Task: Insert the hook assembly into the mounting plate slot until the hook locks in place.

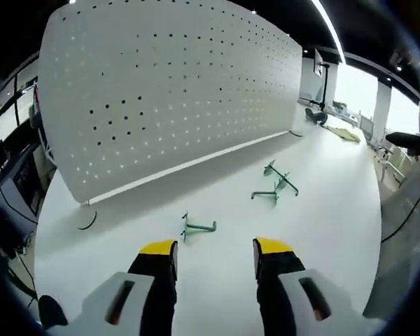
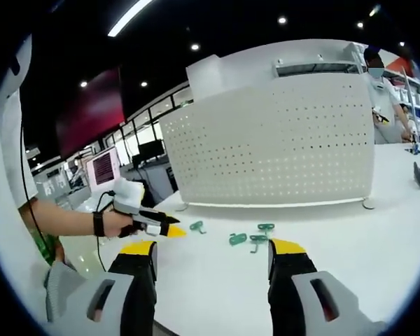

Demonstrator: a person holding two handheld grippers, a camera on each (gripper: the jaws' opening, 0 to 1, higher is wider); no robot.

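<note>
Left gripper view is giving the clearest look: the left gripper (image 1: 215, 250) is hovering low over the white surface (image 1: 322, 203) with its black, yellow-tipped fingers (image 1: 159, 248) spread wide and holding nothing. Just ahead of them, between the fingers and a bit left of centre, the nearest green wire hook assembly (image 1: 196, 227) is lying flat, its long bar running roughly crosswise to the way the fingers are pointing. Two more green hooks (image 1: 276, 183) are sitting further out to the right, one almost touching the other. Behind all of them the big white perforated mounting plate (image 1: 168, 91) is standing upright on little feet, well apart from the hooks.

In the right gripper view, the right gripper (image 2: 213, 252) is also hanging open, nothing in it, and the same green hooks (image 2: 248, 236) are lying between it and the plate (image 2: 280, 140). The left gripper (image 2: 150, 225) is coming in from the left there, in a person's hand (image 2: 115, 222) with a dark wrist strap.

I'd say the left one is nearer the closest hook, so that's the likely grab, and nothing is in the plate yet.

Room is looking like an open office or lab: dark ceiling, strip lights, monitors, and a person standing off to the far right.
</note>
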